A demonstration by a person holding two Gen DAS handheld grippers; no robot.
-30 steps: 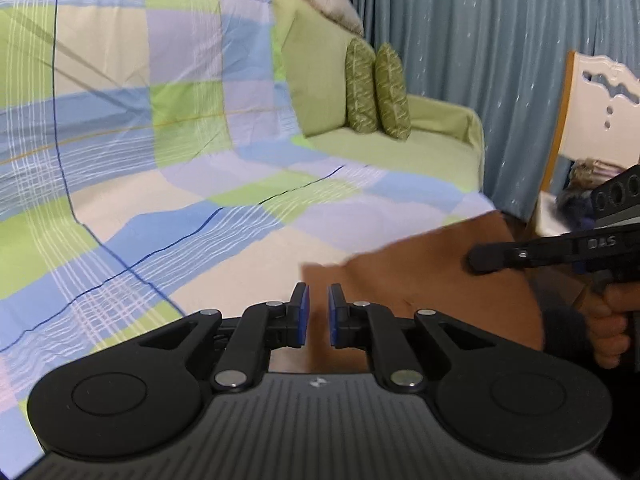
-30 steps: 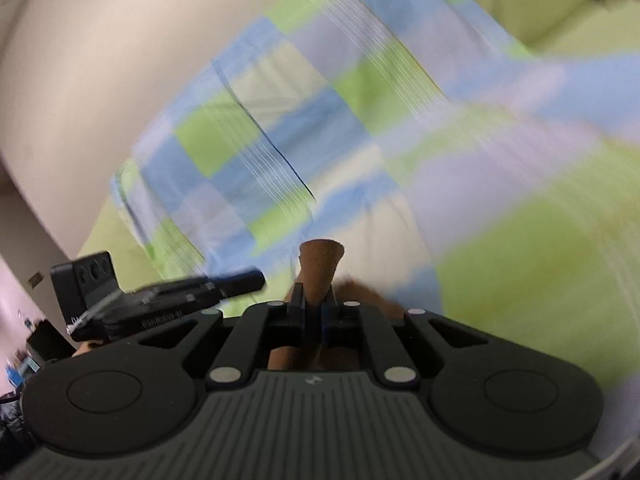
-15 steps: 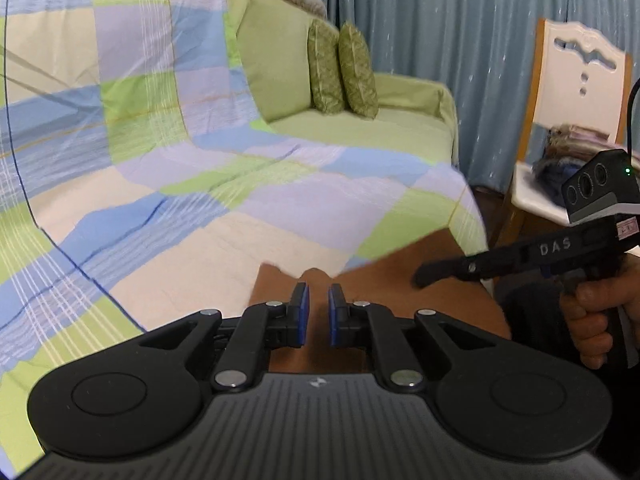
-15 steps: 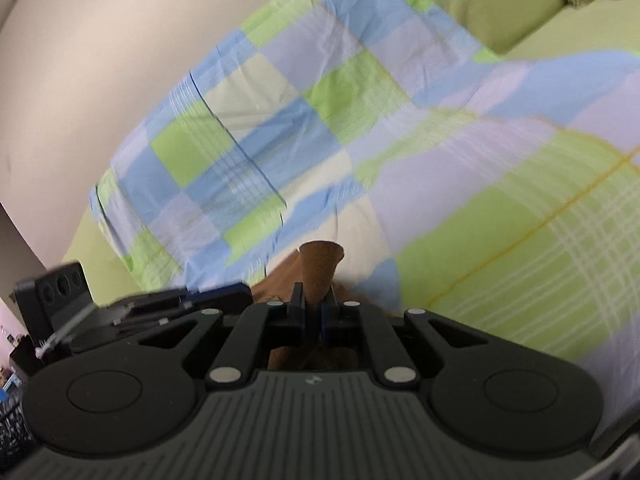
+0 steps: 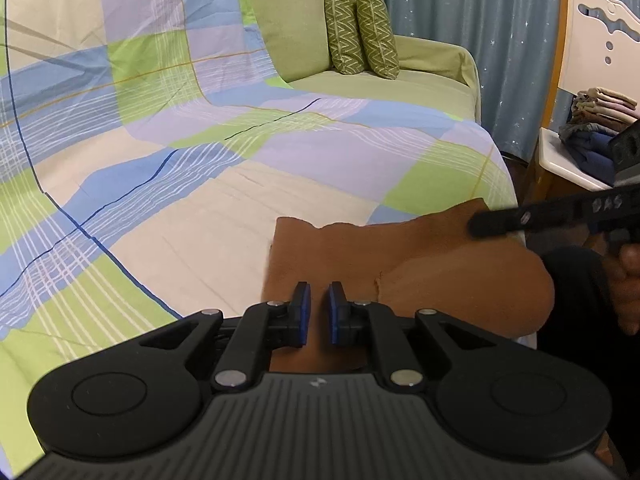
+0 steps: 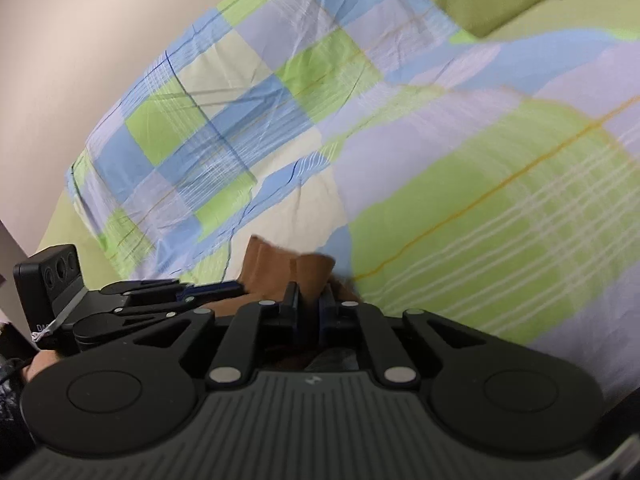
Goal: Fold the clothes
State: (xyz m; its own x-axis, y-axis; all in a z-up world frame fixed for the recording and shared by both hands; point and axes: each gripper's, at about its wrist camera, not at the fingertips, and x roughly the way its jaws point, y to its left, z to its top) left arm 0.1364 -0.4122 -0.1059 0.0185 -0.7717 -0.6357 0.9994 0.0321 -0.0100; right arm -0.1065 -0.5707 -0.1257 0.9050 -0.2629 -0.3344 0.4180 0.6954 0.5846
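The brown garment point(image 5: 400, 256) lay on the checked sheet point(image 5: 200, 152) directly ahead of and beneath the left tool point(image 5: 317, 312), whose blue pads point(image 5: 305, 312) stood slightly apart over the cloth, pinching nothing visible. The right tool point(image 6: 309, 304), just right of it, had a raised fold of the garment between its jaws, which were opening. Compared with a second earlier, the garment lay flatter and both tools were lower.
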